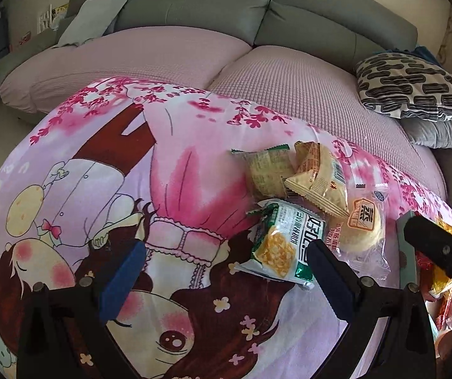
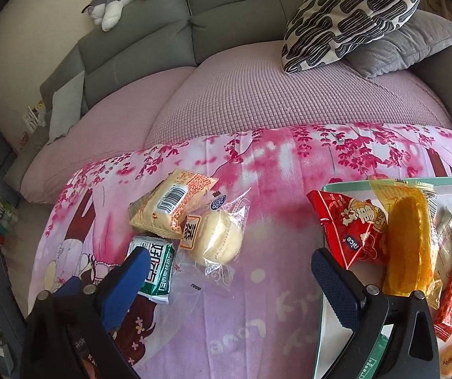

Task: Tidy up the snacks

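- Both tongs stand released with nothing between them; the left tongs [image 1: 222,271] hover over the printed cloth [image 1: 169,164] just beside the loose pile, and the right tongs [image 2: 229,271] sit between that pile and the tray [image 2: 383,183].
- The snacks left to sort lie together on the worktop: a green packet [image 1: 284,246], a clear-wrapped bun [image 1: 363,230] and two yellowish packets behind; the tray already carries a red packet [image 2: 349,227] and an orange one [image 2: 410,240].
- I'd take the bun next (it lies nearest the right tongs); pinch the crimped wrapper edge rather than the soft middle, and lift clear of the overlapping packets.
- The tray's near and right sides are cut off; what lies under its top packets I cannot tell.
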